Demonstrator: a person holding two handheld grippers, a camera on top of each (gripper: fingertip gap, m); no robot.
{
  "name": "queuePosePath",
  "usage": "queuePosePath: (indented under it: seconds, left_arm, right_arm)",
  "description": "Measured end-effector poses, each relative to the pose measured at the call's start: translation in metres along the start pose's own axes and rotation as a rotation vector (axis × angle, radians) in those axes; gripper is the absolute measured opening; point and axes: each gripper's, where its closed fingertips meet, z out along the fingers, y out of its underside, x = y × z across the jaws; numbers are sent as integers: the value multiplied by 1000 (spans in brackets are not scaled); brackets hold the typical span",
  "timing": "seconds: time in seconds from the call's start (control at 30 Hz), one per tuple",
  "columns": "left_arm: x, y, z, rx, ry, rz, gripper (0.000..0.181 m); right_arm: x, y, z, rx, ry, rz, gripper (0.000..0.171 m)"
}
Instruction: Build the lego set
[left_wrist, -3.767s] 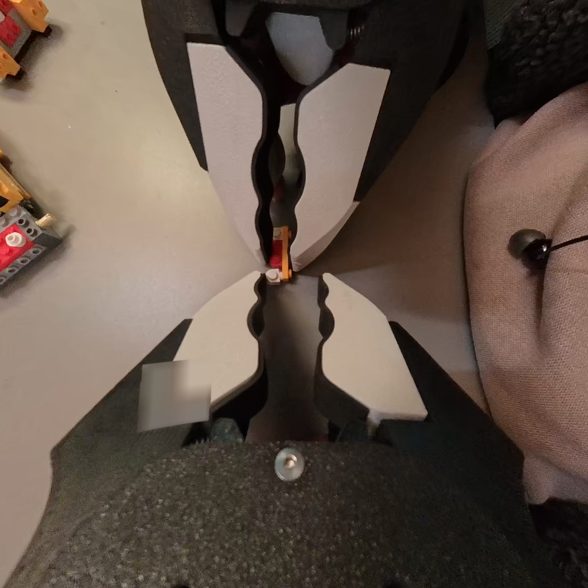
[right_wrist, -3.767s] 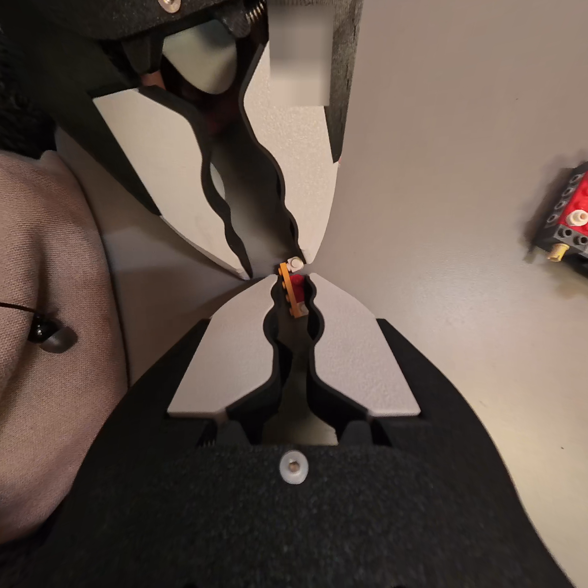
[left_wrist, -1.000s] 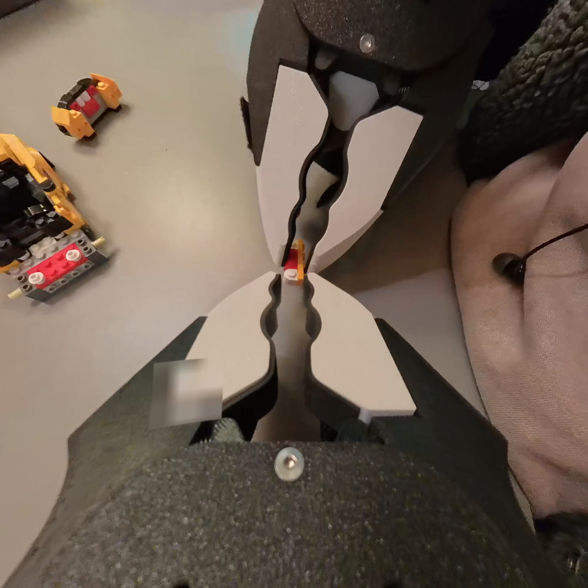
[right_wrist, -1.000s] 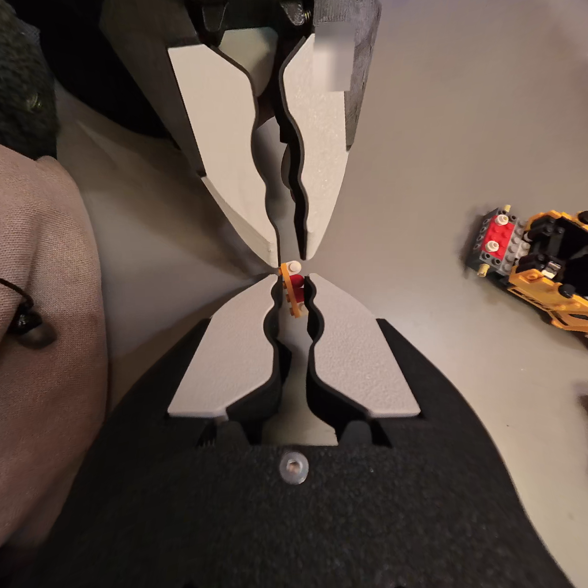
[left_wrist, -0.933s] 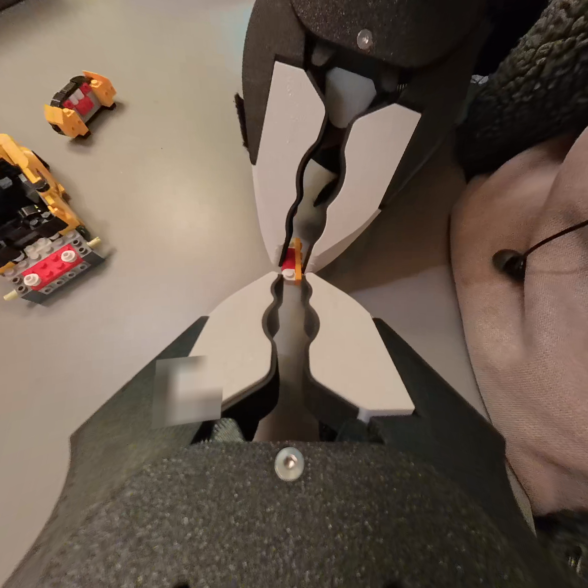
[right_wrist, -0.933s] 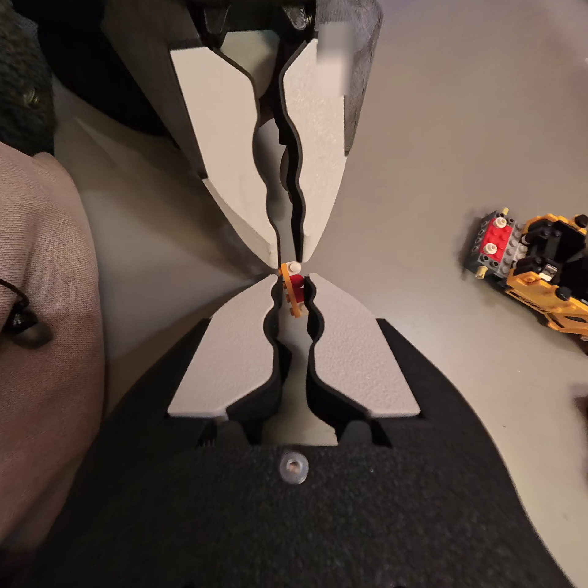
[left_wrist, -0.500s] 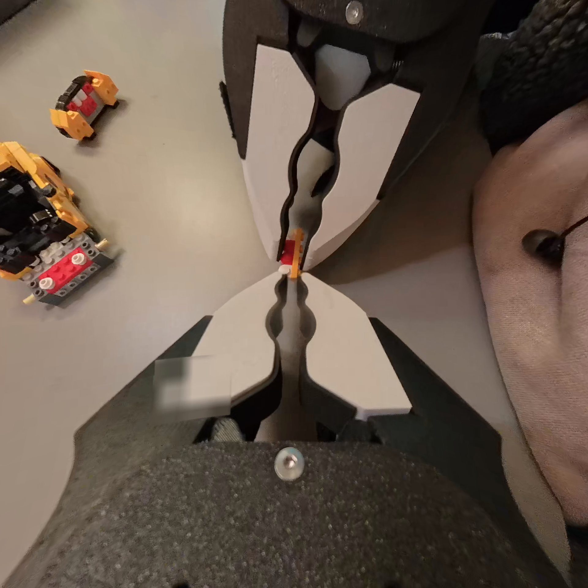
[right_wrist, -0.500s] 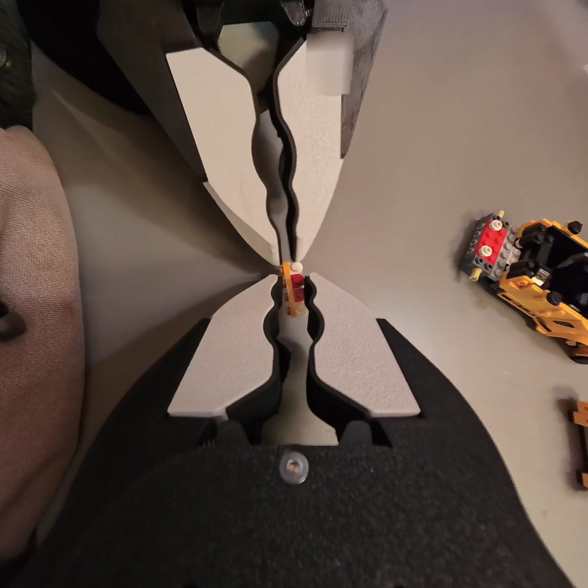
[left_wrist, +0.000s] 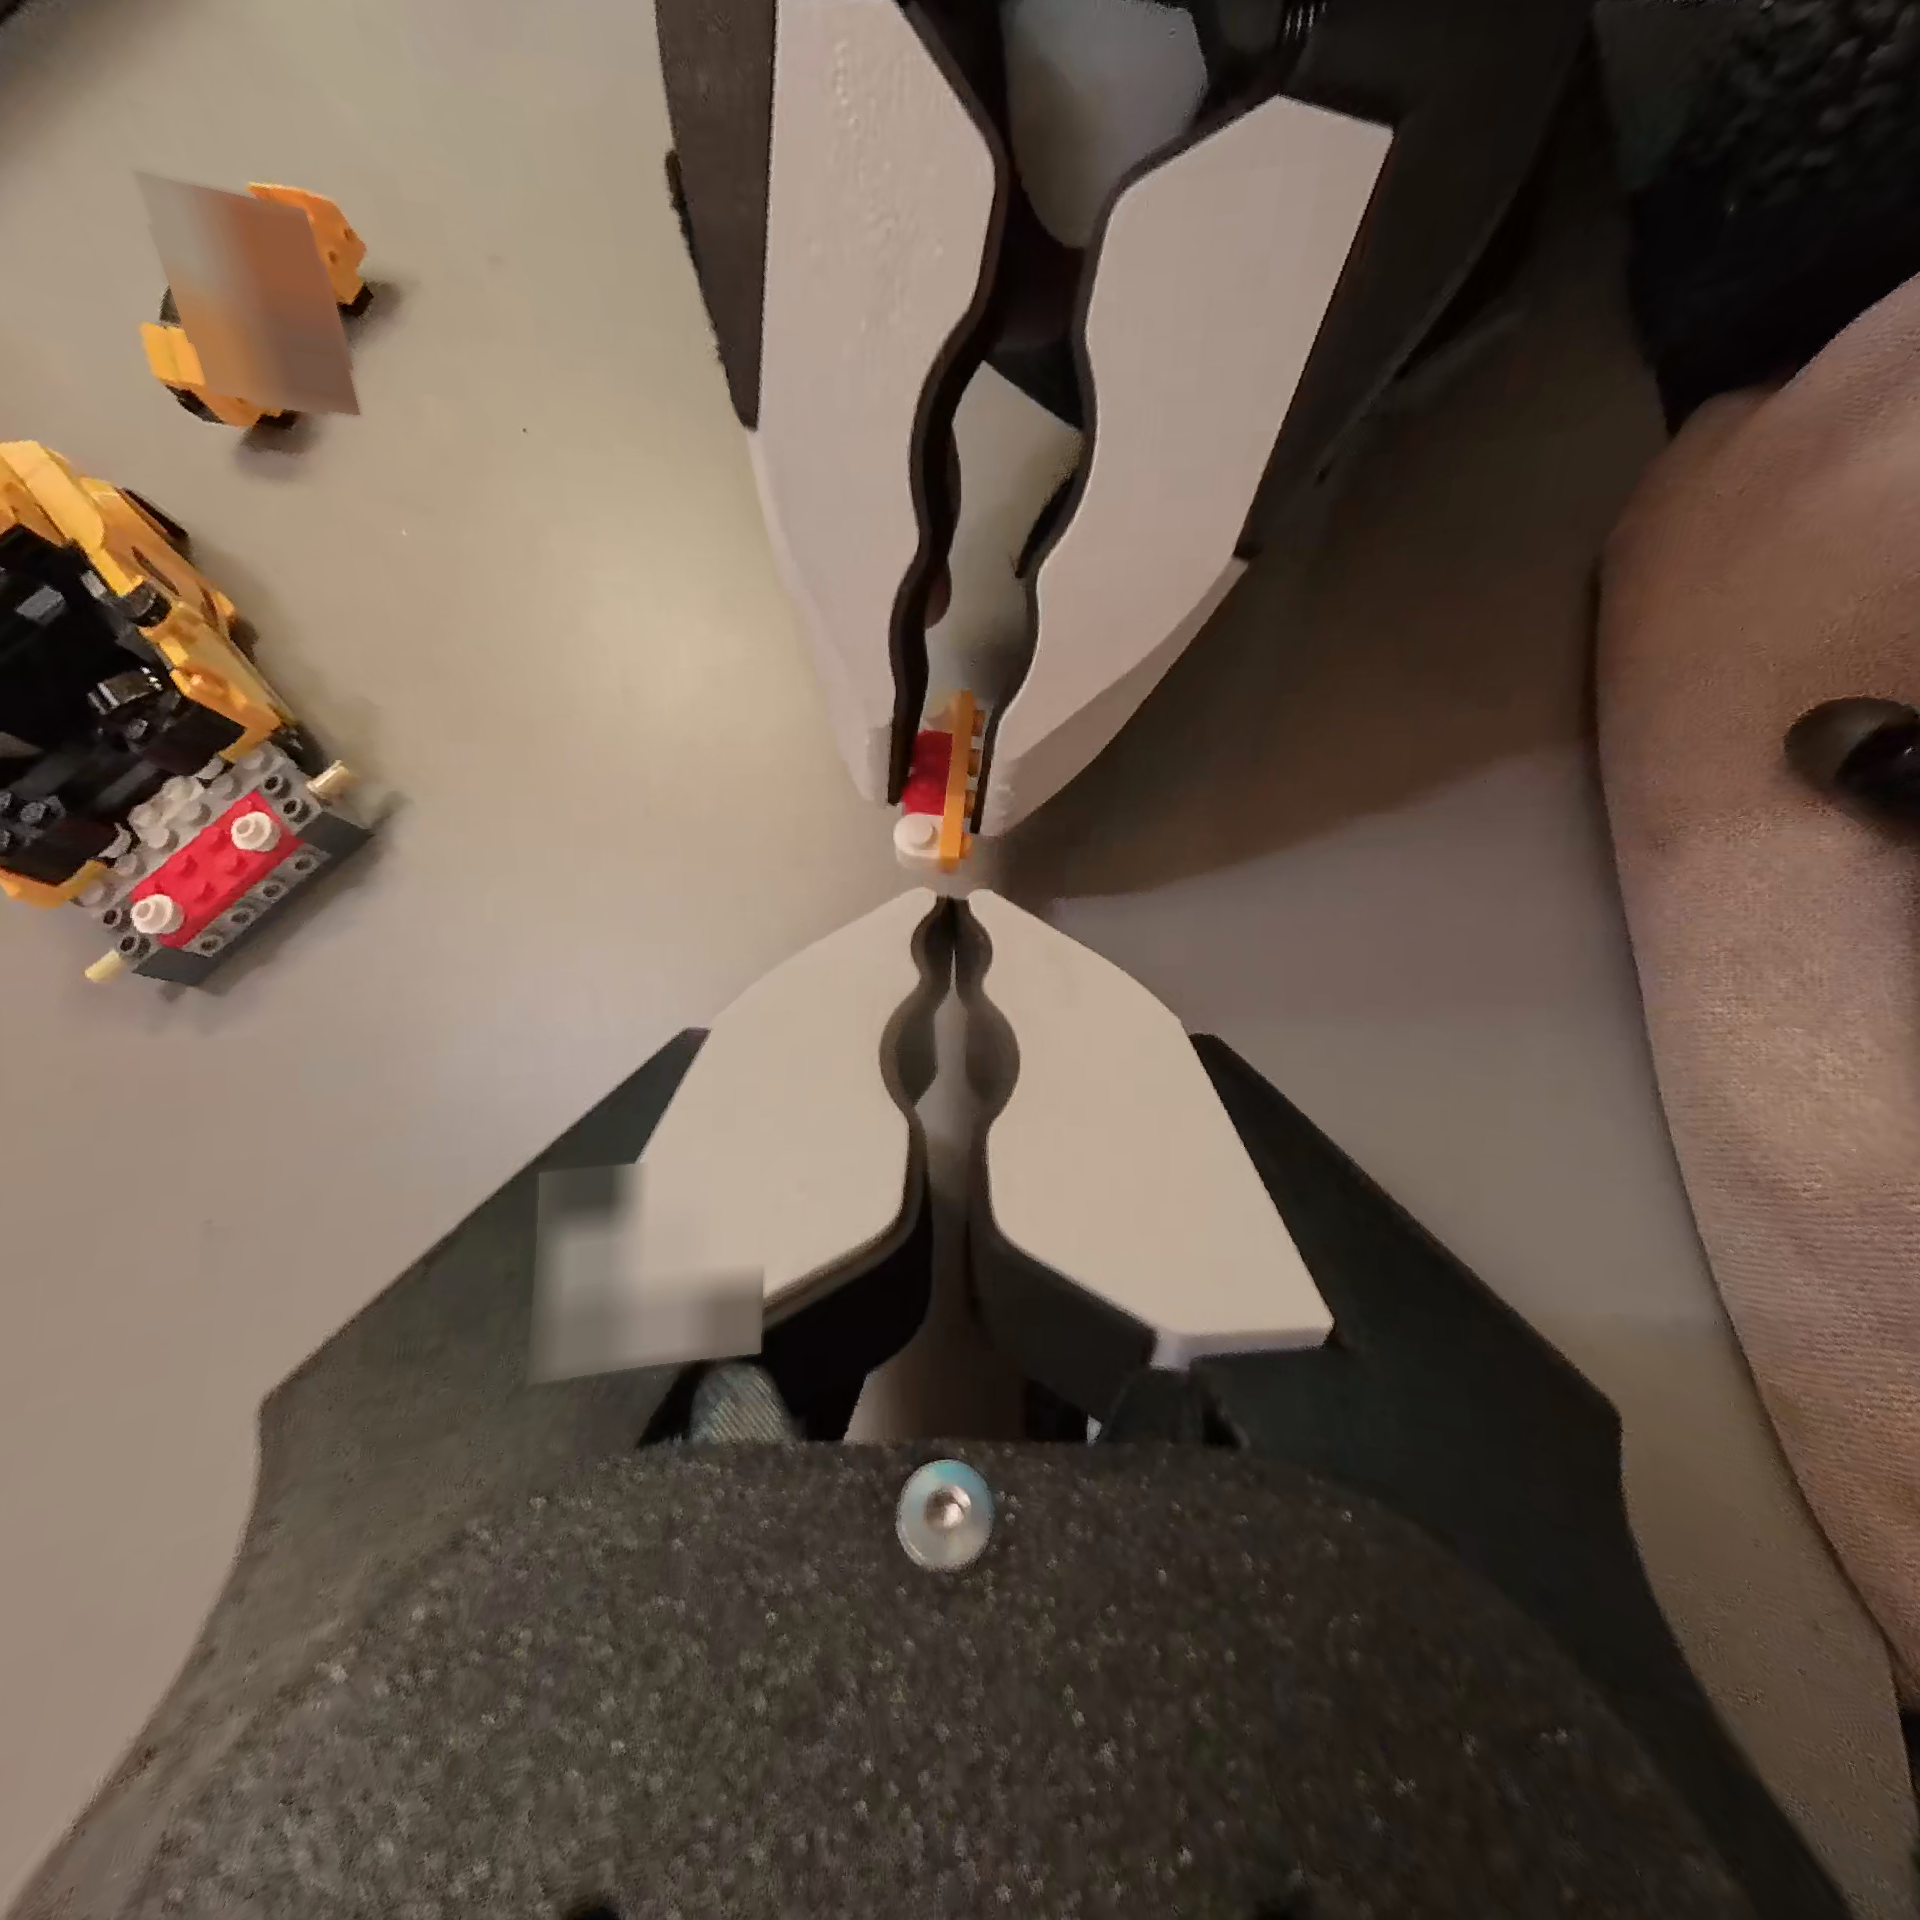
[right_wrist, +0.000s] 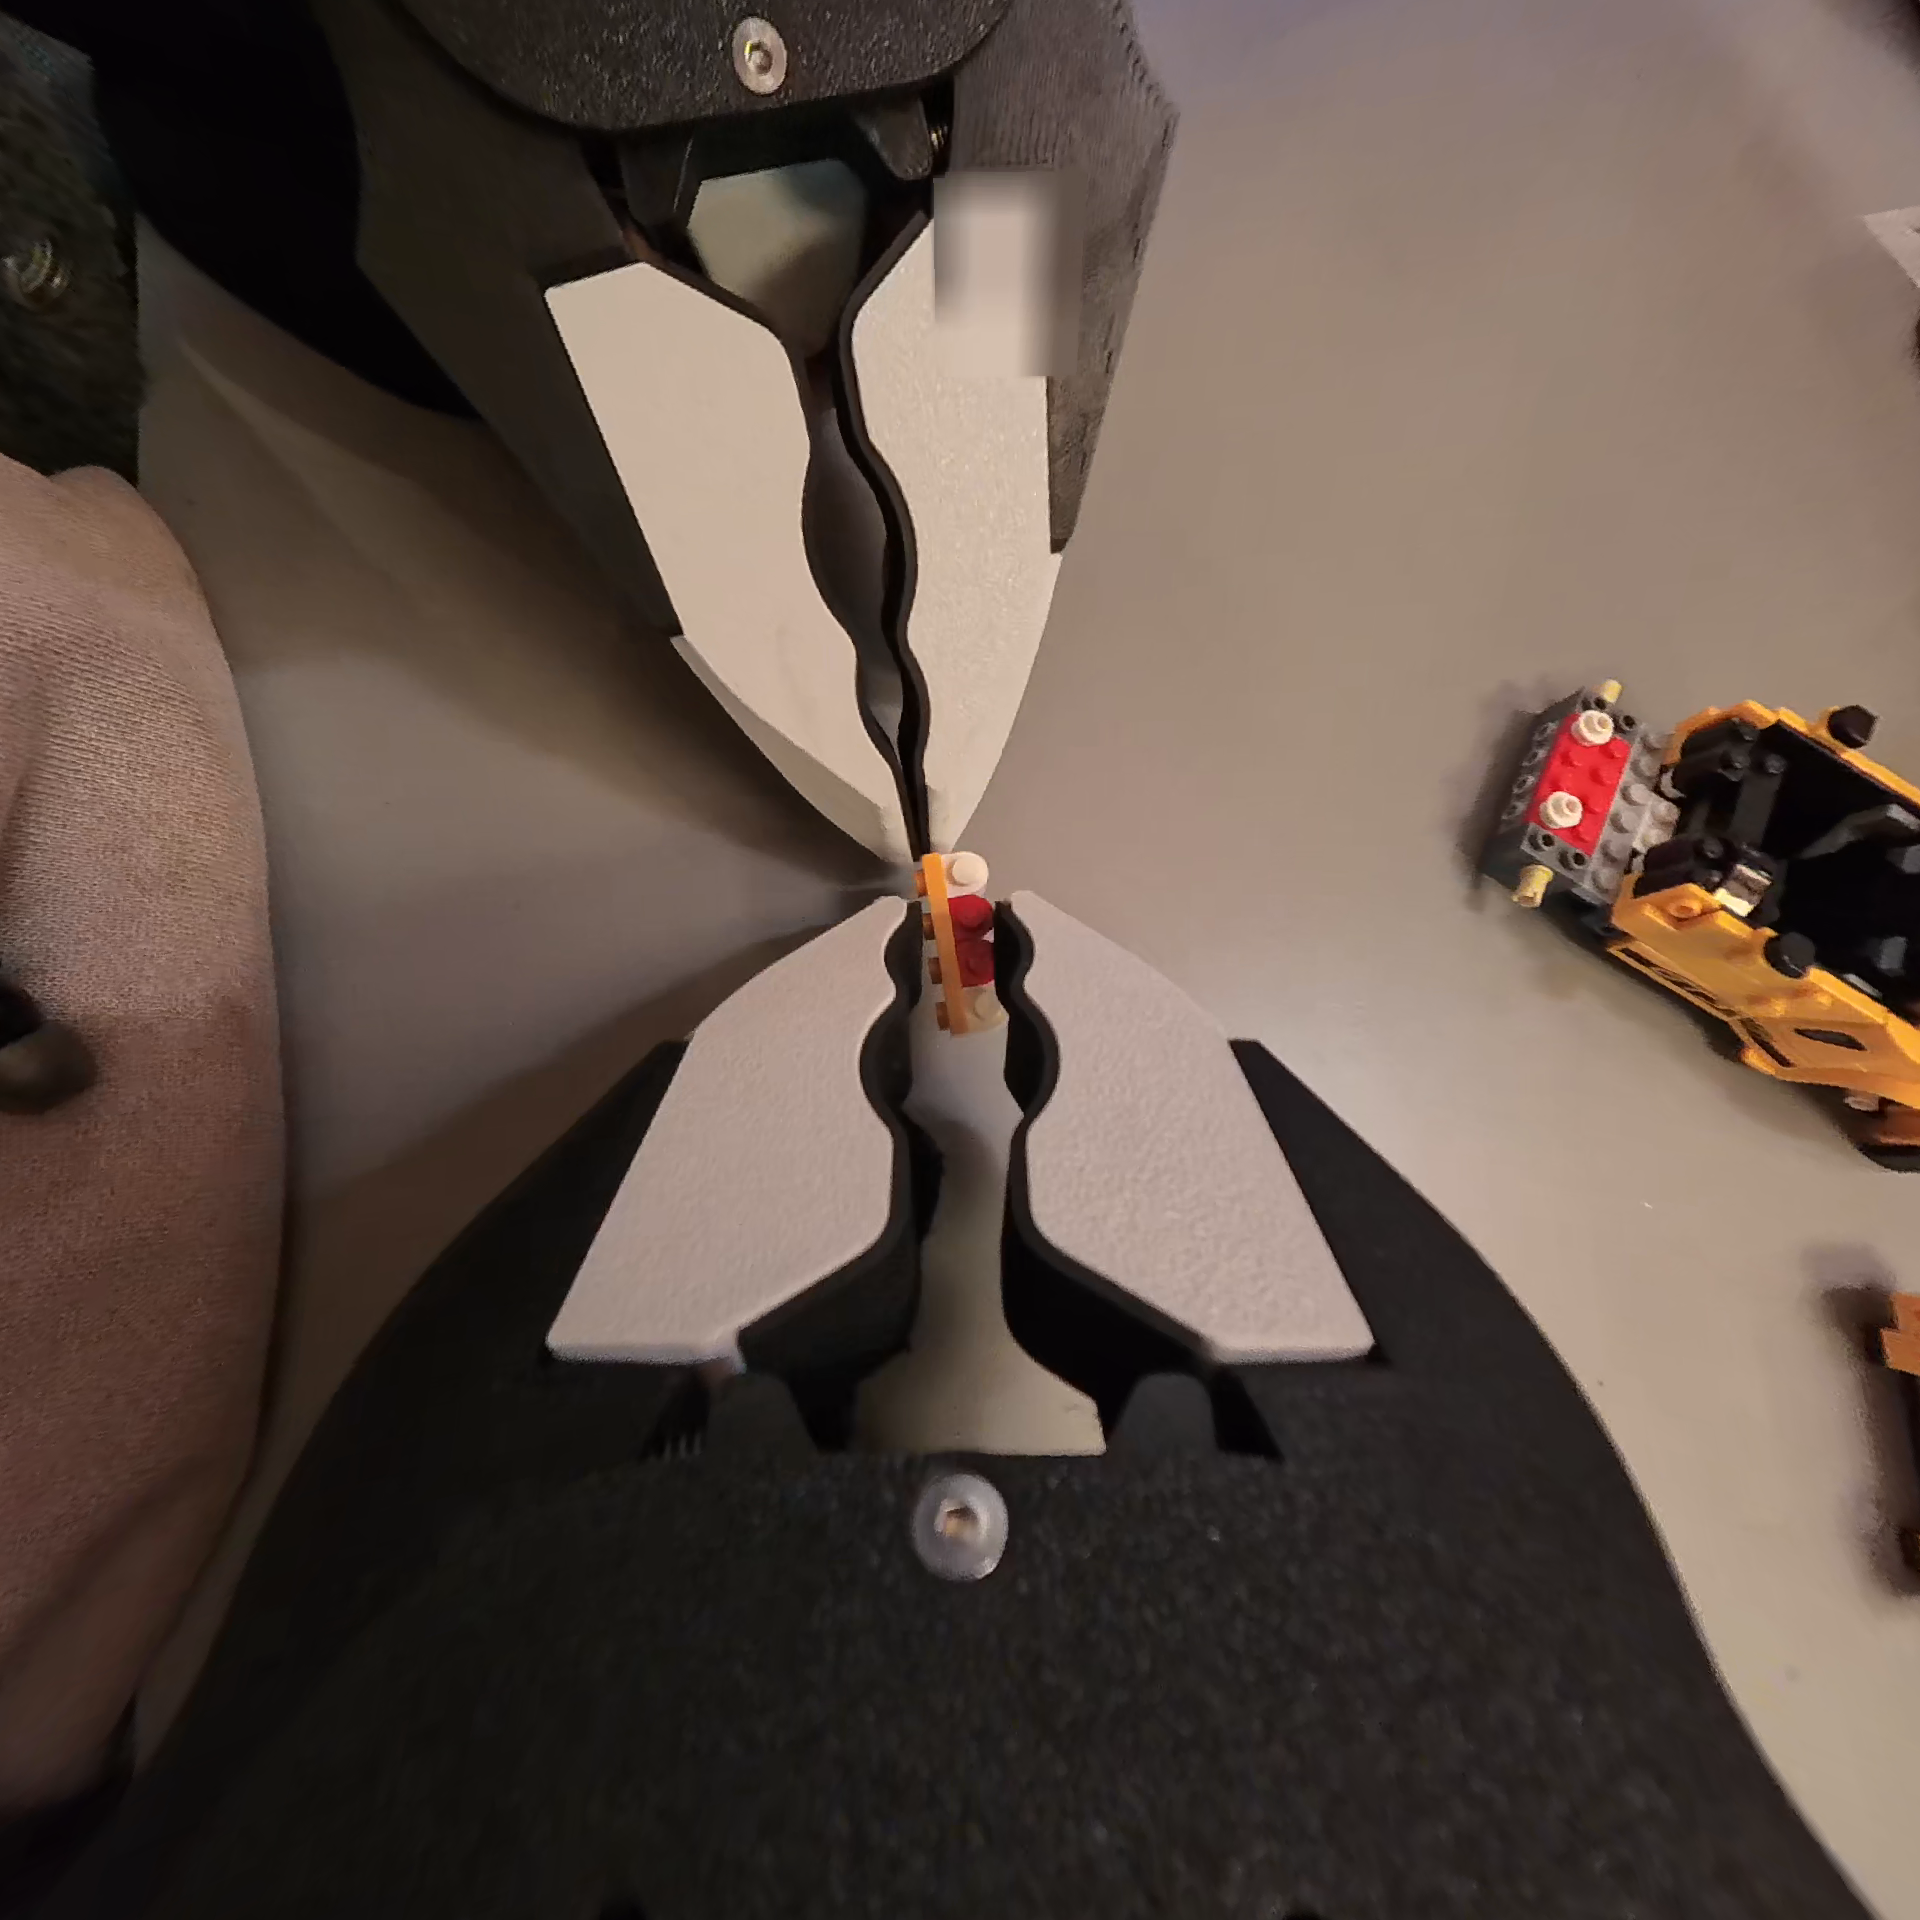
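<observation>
My right gripper (right_wrist: 956, 920) is shut on a small lego piece (right_wrist: 961, 951): an orange plate with red and white bits on it, held on edge above the table. In the left wrist view the same piece (left_wrist: 940, 790) sits in the right gripper (left_wrist: 940, 816), which comes in from the top. My left gripper (left_wrist: 940, 902) is shut and empty, tip to tip with the right one. Its tips (right_wrist: 916, 831) are at the piece's free end; I cannot tell whether they touch it. A yellow and black lego vehicle (left_wrist: 125, 727) with a grey and red end lies on the table (left_wrist: 571, 623).
The vehicle (right_wrist: 1714, 862) lies right of the right gripper. A small orange and black subassembly (left_wrist: 260, 301) lies beyond the vehicle, and an orange piece (right_wrist: 1896, 1340) shows at the right edge. A person's beige clothing (left_wrist: 1766, 935) borders the table's near side. Less than 4 cm separates the two grippers' tips.
The left gripper's jaws, slightly apart around the piece's end one second ago, have closed fully and now sit just off its end. The right gripper keeps the piece.
</observation>
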Motion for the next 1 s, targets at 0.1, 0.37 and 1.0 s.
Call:
queuePosePath:
  seconds: [0.1, 0.37, 1.0]
  left_arm:
    - [0, 1, 1, -5, 1, -5, 0]
    - [-7, 4, 2, -19, -28, -22, 3]
    - [-28, 4, -1, 23, -107, -100, 11]
  right_arm:
    - [2, 3, -2, -10, 7, 15, 13]
    - [16, 14, 1, -106, 21, 85, 21]
    - [7, 28, -6, -217, -25, 182, 13]
